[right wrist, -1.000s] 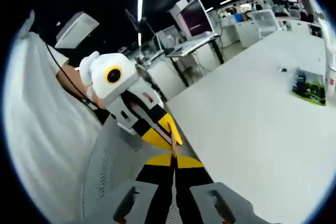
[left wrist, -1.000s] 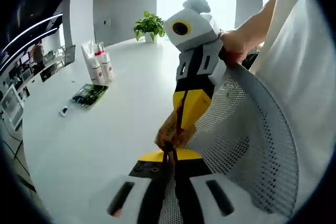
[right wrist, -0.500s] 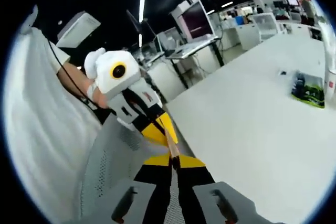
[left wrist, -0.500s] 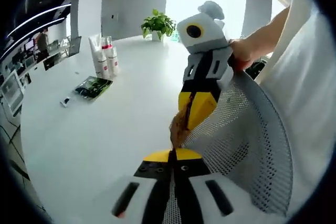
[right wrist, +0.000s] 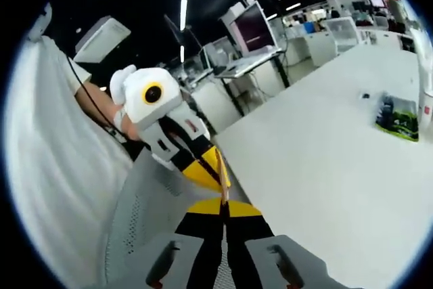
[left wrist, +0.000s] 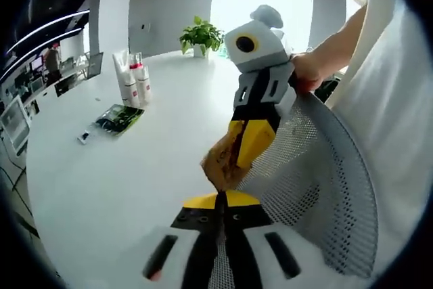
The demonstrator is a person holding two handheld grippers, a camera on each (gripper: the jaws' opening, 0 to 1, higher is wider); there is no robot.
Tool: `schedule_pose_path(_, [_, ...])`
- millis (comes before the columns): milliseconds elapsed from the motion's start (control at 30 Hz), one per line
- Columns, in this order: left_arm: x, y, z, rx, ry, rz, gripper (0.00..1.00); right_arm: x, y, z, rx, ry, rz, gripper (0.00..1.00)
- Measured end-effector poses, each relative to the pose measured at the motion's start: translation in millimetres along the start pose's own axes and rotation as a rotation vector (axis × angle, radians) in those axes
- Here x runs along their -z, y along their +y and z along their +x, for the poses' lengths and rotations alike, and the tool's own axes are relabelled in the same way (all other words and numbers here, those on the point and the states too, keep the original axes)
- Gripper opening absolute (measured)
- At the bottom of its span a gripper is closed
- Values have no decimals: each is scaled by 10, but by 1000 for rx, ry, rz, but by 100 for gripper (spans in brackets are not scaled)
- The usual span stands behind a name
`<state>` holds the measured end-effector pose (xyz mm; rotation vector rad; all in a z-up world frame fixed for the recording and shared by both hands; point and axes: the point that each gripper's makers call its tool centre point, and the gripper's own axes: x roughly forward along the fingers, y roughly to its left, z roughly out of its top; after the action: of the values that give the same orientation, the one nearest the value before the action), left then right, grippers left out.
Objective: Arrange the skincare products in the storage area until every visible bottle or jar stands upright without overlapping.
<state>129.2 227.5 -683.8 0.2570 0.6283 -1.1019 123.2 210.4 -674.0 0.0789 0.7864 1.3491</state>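
A crumpled brown packet [left wrist: 220, 164] hangs between my two grippers over the near edge of the white table [left wrist: 155, 167]. My left gripper [left wrist: 219, 199] is shut on its lower end. My right gripper [left wrist: 238, 152] comes in from above, its yellow jaws shut on the upper end. In the right gripper view the packet [right wrist: 222, 182] shows edge-on as a thin strip, running from my right gripper [right wrist: 223, 201] up to the left gripper [right wrist: 208, 169]. Far off on the table stand white skincare tubes and red-capped bottles [left wrist: 132, 79], upright and close together.
A flat green packet [left wrist: 118, 118] [right wrist: 398, 114] and a small dark item [left wrist: 82, 139] lie near the bottles. A potted plant [left wrist: 199, 35] stands at the table's far end. A grey mesh chair back [left wrist: 318, 187] is beside the grippers, with a person's hand [left wrist: 304, 72].
The brown packet has turned and now shows a broader face in the left gripper view. Both grippers stay shut on it, shifting only slightly.
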Motion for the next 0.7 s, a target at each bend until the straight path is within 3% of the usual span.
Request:
schedule_pose_path(67, [22,-6,6,9,11,-9,0,13,6,22,4,10,14,0])
schedule_pose_path(200, [54,48,0,-23,31,-18,0,74,-73,29,95,58,-46,3])
schedule_pose_path(267, [53,87,-2,-40,29,-38,0,77,-171,18,184,73,-102,16])
schedule_pose_path(367, [63,155,-13,-71,32,-63,0,69,-238,7,243,75,-136,39])
schedule_pose_path(433, [63,173,-16,-83,30,-68,0,28,-367,-27,329,67,-170,53])
schedule_pose_path(500, [79,189,-14,-96,39,-61,0,35,-443,-42,382,91,-189,60])
schedule_pose_path(700, [168,233,1,-125,82,-31,0,242,-582,-89,470,242,-392,58])
